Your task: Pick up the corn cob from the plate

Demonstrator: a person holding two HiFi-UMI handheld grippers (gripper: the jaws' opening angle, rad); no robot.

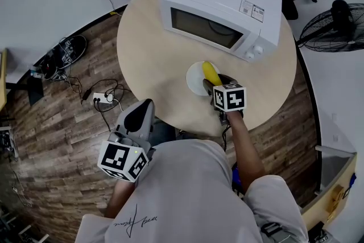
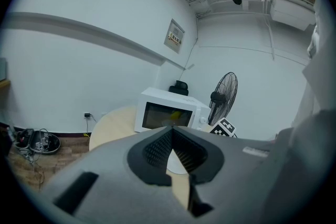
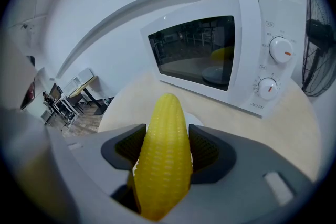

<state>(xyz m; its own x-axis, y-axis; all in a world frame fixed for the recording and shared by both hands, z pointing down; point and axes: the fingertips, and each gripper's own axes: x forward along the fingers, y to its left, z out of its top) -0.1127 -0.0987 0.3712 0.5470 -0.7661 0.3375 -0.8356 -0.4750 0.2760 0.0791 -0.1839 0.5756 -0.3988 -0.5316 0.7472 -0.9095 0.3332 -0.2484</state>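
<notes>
We are clamping right gripper [image 3: 164, 149] on the corn cob [image 1: 210, 72] at the plate [image 1: 193, 81]; left gripper [image 2: 172, 138] idling closed, empty. Tapered cob risks squirting out under squeeze.

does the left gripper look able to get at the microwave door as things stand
Probably yes: the left gripper hovers beside the table, whose bare top lies between it and the microwave door.

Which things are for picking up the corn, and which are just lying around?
For the job:
- corn cob, gripped by the right claw
- white plate beneath it

Just lying about:
- microwave
- fan
- power strip on the floor
- left claw, shut and empty
</notes>
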